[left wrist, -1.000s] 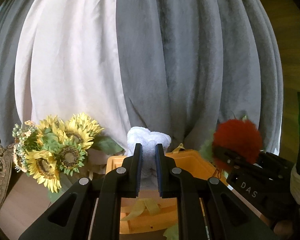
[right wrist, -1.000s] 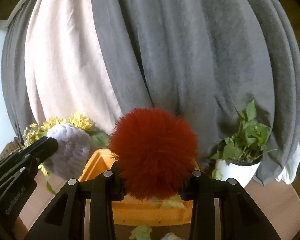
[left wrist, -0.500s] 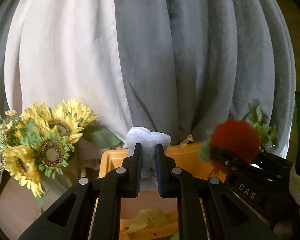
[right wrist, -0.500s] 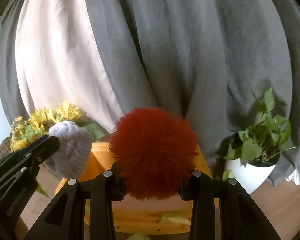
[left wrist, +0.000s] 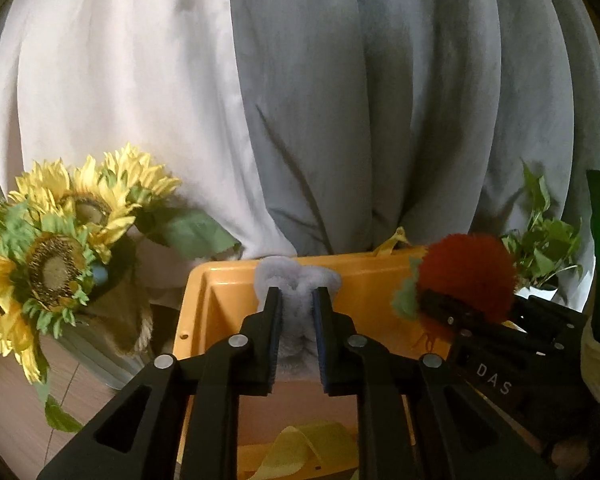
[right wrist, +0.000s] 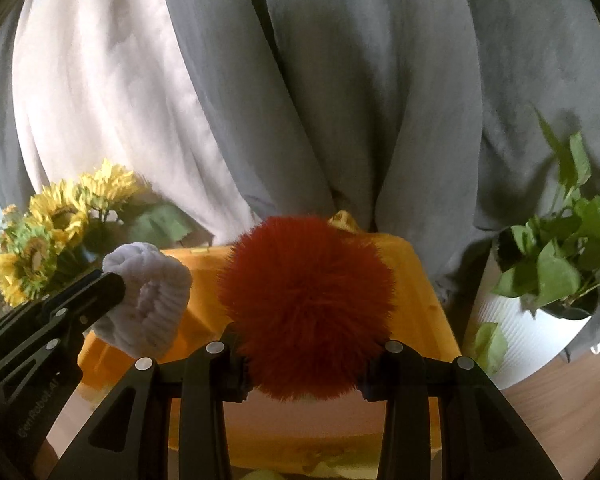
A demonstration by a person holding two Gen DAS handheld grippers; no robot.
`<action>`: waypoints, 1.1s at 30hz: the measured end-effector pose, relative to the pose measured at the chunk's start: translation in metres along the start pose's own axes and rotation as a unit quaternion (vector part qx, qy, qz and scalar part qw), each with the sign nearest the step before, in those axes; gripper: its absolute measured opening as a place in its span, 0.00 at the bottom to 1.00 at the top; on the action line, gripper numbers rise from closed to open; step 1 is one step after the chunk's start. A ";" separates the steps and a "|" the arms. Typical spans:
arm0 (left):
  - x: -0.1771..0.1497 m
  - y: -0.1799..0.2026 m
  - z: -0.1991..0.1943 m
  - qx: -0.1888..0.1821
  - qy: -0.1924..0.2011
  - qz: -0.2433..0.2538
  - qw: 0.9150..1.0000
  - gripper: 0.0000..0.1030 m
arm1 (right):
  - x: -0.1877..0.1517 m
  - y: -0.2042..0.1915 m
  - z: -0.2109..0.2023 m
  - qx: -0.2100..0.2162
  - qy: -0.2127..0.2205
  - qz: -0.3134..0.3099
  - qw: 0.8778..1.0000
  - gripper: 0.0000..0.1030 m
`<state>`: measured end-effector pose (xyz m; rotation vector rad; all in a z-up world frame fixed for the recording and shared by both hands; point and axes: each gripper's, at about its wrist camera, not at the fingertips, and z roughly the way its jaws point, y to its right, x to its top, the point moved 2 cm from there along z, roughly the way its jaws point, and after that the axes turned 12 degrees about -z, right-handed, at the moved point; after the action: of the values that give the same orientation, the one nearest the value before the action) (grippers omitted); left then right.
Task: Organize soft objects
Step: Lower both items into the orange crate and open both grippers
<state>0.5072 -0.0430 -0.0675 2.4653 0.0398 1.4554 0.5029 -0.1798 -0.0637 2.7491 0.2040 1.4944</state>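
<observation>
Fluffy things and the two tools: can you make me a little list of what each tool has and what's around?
left tool: its jaws have just been opening a little, with the white fluffy toy between them, pads touching it
right tool: squeezing the red pom-pom
under both: orange bin, with yellow ribbon inside
far left: sunflowers
far right: green plant in a white pot
behind: grey and white curtains
</observation>
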 end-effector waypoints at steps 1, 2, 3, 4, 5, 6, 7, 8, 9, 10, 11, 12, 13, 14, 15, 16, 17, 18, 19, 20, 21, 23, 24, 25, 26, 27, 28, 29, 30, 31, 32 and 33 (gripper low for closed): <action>0.000 -0.001 0.002 0.000 -0.003 -0.001 1.000 0.27 | -0.001 0.000 0.004 0.001 -0.003 0.001 1.000 0.38; 0.000 -0.003 0.005 0.001 -0.006 -0.003 1.000 0.31 | -0.001 0.001 0.006 0.001 -0.006 0.002 1.000 0.41; 0.000 -0.004 0.007 0.001 -0.007 -0.005 1.000 0.33 | -0.002 0.002 0.009 0.003 -0.011 0.003 1.000 0.47; -0.001 -0.005 0.008 0.002 -0.009 -0.007 1.000 0.34 | -0.003 0.003 0.011 0.005 -0.015 0.003 1.000 0.52; -0.002 -0.007 0.009 0.003 -0.011 -0.006 1.000 0.36 | -0.004 0.003 0.014 0.005 -0.020 0.003 1.000 0.60; -0.002 -0.007 0.008 0.002 -0.012 -0.006 1.000 0.36 | -0.004 0.004 0.015 0.001 -0.022 0.004 1.000 0.63; -0.003 -0.008 0.008 0.003 -0.011 -0.006 1.000 0.38 | -0.005 0.005 0.014 -0.003 -0.020 0.005 1.000 0.64; -0.002 -0.008 0.007 0.004 -0.010 -0.004 1.000 0.40 | -0.004 0.005 0.014 -0.007 -0.021 0.003 1.000 0.66; -0.002 -0.007 0.005 0.004 -0.008 -0.002 1.000 0.42 | -0.005 0.006 0.014 -0.010 -0.022 0.002 1.000 0.69; -0.002 -0.006 0.003 0.005 -0.005 -0.001 1.000 0.47 | -0.005 0.006 0.013 -0.012 -0.023 0.002 1.000 0.70; -0.001 -0.006 0.001 0.006 -0.003 0.000 1.000 0.50 | -0.005 0.007 0.013 -0.014 -0.022 0.004 1.000 0.70; -0.001 -0.006 -0.001 0.007 -0.001 -0.001 1.000 0.50 | -0.005 0.009 0.012 -0.016 -0.022 0.006 1.000 0.70; 0.000 -0.006 -0.003 0.006 -0.001 -0.002 1.000 0.50 | -0.004 0.010 0.010 -0.017 -0.021 0.009 1.000 0.70; 0.000 -0.006 -0.005 0.006 0.000 -0.004 1.000 0.52 | -0.004 0.011 0.007 -0.018 -0.019 0.010 1.000 0.70; 0.000 -0.007 -0.009 0.006 0.000 -0.005 1.000 0.54 | -0.004 0.011 0.005 -0.021 -0.017 0.011 1.000 0.70; 0.001 -0.007 -0.012 0.008 0.002 -0.006 1.000 0.55 | -0.003 0.012 0.001 -0.024 -0.014 0.011 1.000 0.70; 0.001 -0.008 -0.015 0.009 0.003 -0.007 1.000 0.56 | -0.003 0.012 -0.002 -0.026 -0.011 0.011 1.000 0.70; 0.002 -0.008 -0.019 0.010 0.004 -0.009 1.000 0.56 | -0.002 0.012 -0.007 -0.028 -0.008 0.010 1.000 0.70; 0.002 -0.007 -0.022 0.010 0.005 -0.009 1.000 0.57 | -0.002 0.011 -0.011 -0.030 -0.005 0.010 0.999 0.70; 0.002 -0.007 -0.028 0.011 0.008 -0.010 1.000 0.59 | -0.002 0.012 -0.016 -0.032 -0.002 0.010 0.999 0.70; 0.002 -0.007 -0.033 0.012 0.011 -0.009 1.000 0.60 | -0.002 0.012 -0.020 -0.035 0.001 0.010 0.999 0.70; 0.003 -0.006 -0.043 0.015 0.015 -0.007 1.000 0.61 | -0.003 0.012 -0.027 -0.037 0.006 0.013 0.999 0.70; 0.003 -0.006 -0.047 0.014 0.017 -0.007 1.000 0.62 | -0.003 0.013 -0.031 -0.037 0.009 0.014 0.999 0.70; 0.004 -0.006 -0.052 0.015 0.020 -0.007 1.000 0.63 | -0.003 0.013 -0.035 -0.038 0.010 0.015 0.999 0.70; 0.004 -0.005 -0.058 0.017 0.023 -0.007 1.000 0.64 | -0.003 0.013 -0.039 -0.039 0.013 0.016 0.999 0.70; 0.004 -0.005 -0.064 0.017 0.027 -0.006 0.999 0.64 | -0.004 0.014 -0.044 -0.040 0.015 0.017 0.999 0.70; 0.004 -0.004 -0.071 0.018 0.031 -0.006 0.999 0.65 | -0.004 0.014 -0.048 -0.040 0.018 0.018 0.999 0.70; 0.005 -0.004 -0.076 0.018 0.033 -0.006 0.999 0.65 | -0.004 0.014 -0.054 -0.041 0.021 0.019 0.999 0.70; 0.005 -0.004 -0.082 0.018 0.036 -0.006 0.999 0.65 | -0.004 0.013 -0.059 -0.042 0.023 0.019 0.999 0.70; 0.004 -0.004 -0.087 0.017 0.037 -0.006 0.999 0.65 | -0.004 0.011 -0.065 -0.043 0.027 0.020 0.999 0.70; 0.004 -0.004 -0.093 0.018 0.039 -0.005 0.999 0.66 | -0.004 0.010 -0.071 -0.045 0.029 0.019 0.998 0.70; 0.003 -0.004 -0.100 0.019 0.041 -0.004 0.999 0.66 | -0.004 0.008 -0.076 -0.047 0.029 0.022 0.998 0.70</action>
<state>0.4231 -0.0165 -0.0207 2.4309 0.0937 1.5666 0.4380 -0.1929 -0.0246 2.6572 0.0734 1.5520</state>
